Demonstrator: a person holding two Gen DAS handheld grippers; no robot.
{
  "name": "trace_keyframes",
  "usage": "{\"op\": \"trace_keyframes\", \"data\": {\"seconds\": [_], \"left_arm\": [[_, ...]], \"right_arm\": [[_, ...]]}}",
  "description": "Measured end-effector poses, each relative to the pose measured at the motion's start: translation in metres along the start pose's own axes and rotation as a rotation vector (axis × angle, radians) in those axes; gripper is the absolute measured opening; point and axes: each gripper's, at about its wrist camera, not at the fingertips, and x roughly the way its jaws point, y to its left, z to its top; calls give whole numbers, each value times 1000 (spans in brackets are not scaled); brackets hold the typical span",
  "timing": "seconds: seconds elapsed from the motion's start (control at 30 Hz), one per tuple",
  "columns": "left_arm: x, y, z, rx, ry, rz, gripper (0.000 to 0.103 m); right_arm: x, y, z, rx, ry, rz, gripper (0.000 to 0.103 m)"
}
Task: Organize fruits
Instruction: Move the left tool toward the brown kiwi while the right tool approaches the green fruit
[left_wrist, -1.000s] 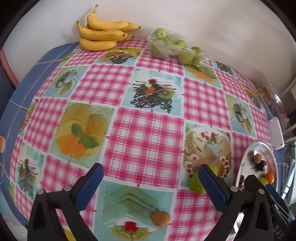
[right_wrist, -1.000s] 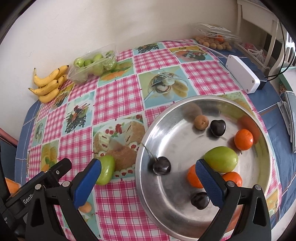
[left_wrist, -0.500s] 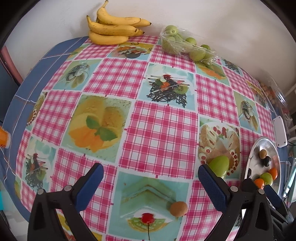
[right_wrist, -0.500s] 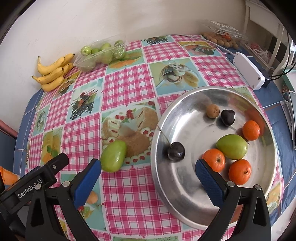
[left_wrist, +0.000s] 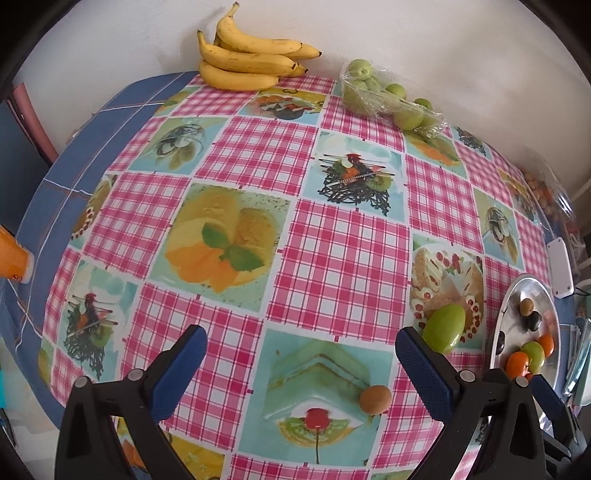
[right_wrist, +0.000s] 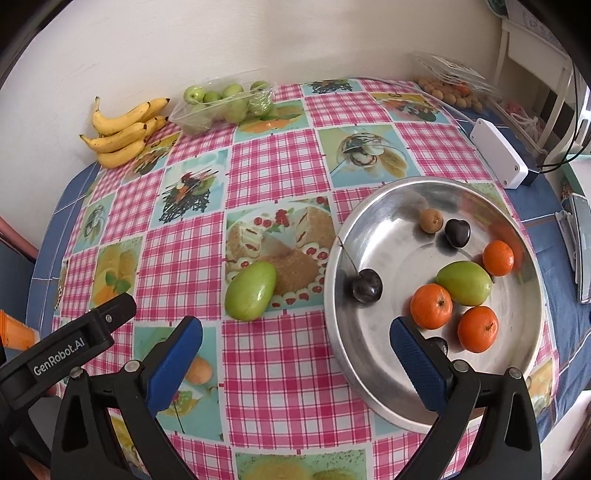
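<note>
Your left gripper hangs over the near edge of the tabletop with its jaws spread wide and nothing between them. The loose green mango lies on the checked cloth just beyond and outside the right fingertip, not inside the gap. A small brown fruit sits closer to you, between the two fingers but nearer the right one, and touches neither.

Your right gripper is also fully open and empty. From its view the same mango lies ahead, between the fingers and a little toward the left one, just beside the left rim of the steel bowl. The right fingertip overlaps the bowl's near part in this view; you cannot tell whether it touches the metal.

Inside the bowl lie three tangerines, a second green mango, a dark cherry with its stem, a brown fruit and a dark one beside it. Another dark fruit is mostly hidden behind the right finger.

At the far edge against the wall lie a bunch of bananas and a clear bag of small green fruit.
</note>
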Motion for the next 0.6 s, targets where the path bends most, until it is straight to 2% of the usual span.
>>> {"op": "trace_keyframes", "data": {"seconds": [0.6], "left_arm": [[10,6,-16,-5,66,6,103]], "right_arm": [[12,9,-19,-26,93,41,101]]}}
